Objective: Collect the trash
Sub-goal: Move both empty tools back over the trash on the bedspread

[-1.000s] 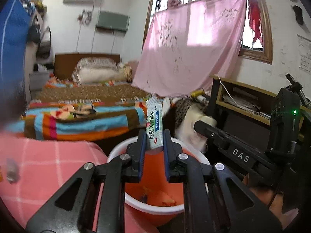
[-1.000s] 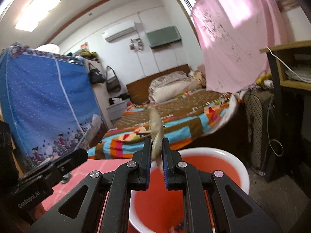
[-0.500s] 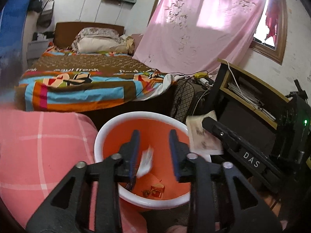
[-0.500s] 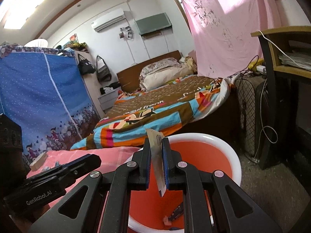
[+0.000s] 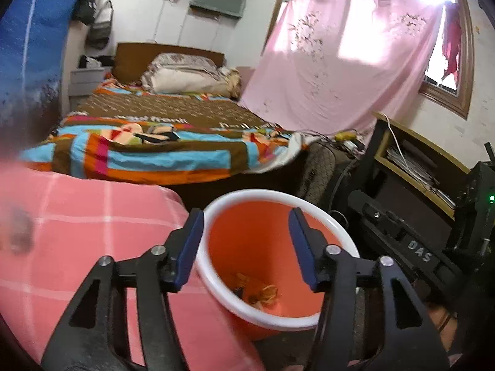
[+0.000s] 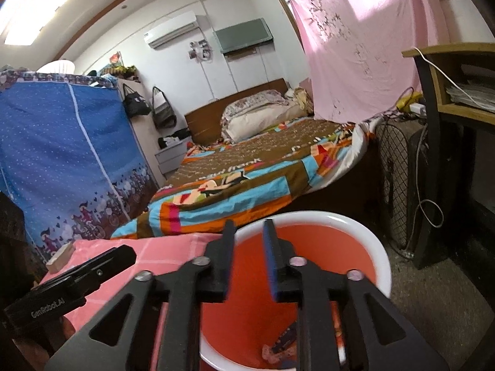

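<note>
Fingers [image 5: 301,247] of the left gripper [image 5: 246,244] fill the bottom of the left wrist view, their jaws opening with nothing between them. Between and behind them stands the orange bin [image 5: 328,216] with a white rim, lower centre. Crumpled trash [image 5: 266,292] lies at its bottom, blurred and hard to identify. A pink checked cloth [image 5: 92,232] covers the lower left; a dark smudge on it at the far left is out of focus. The right gripper's body crosses the lower right edge, partly cut off.

From the right wrist view, the right gripper [image 6: 247,253] sits at bottom centre, its jaws opening narrowly and empty, over the same bin [image 6: 365,238]. Bits of trash [image 6: 278,349] show low in the bin, mostly hidden behind the fingers [image 6: 269,259]. At lower left, the left gripper [image 6: 77,281] lies over the pink cloth [image 6: 173,247], only partly in frame.
</note>
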